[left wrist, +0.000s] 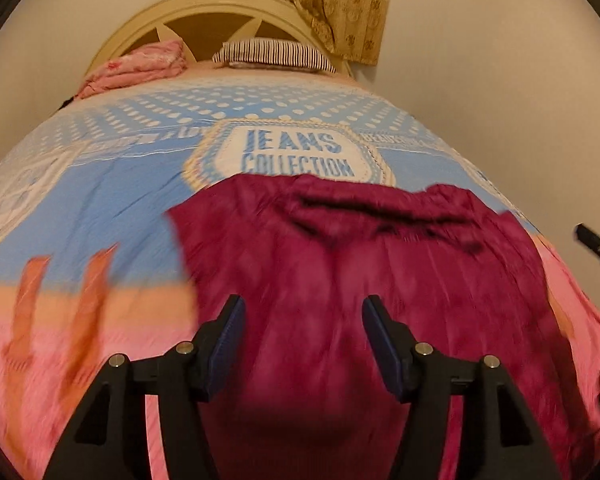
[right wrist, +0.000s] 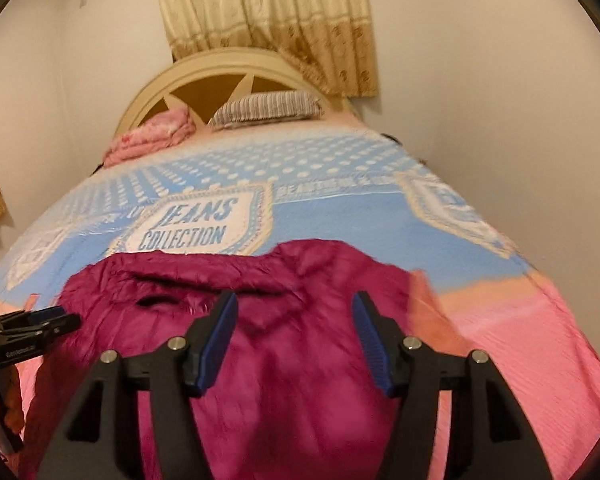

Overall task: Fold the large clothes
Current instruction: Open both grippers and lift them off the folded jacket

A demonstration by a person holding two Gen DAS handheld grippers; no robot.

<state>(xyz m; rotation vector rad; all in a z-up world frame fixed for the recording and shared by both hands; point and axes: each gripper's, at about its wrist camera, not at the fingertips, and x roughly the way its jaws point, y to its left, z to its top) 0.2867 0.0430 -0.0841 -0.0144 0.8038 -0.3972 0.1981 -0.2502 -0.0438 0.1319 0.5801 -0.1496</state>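
Note:
A large magenta garment (left wrist: 340, 264) lies spread on the bed, its far edge wrinkled with dark folds. My left gripper (left wrist: 303, 322) hovers above its near part, jaws open, nothing between the blue pads. In the right wrist view the same garment (right wrist: 284, 360) fills the lower middle. My right gripper (right wrist: 294, 320) stands open over it, free of the cloth. The left gripper's tip (right wrist: 56, 320) shows at the left edge of that view, and the right gripper's tip (left wrist: 596, 244) at the right edge of the left wrist view.
The bedspread (left wrist: 112, 208) is blue with a "JEANS COLLECTION" badge, pink toward the near end. A striped pillow (left wrist: 274, 54) and a folded pink blanket (left wrist: 136, 68) lie by the cream headboard (right wrist: 228, 80). Walls flank the bed, with a beige curtain (right wrist: 268, 20) behind.

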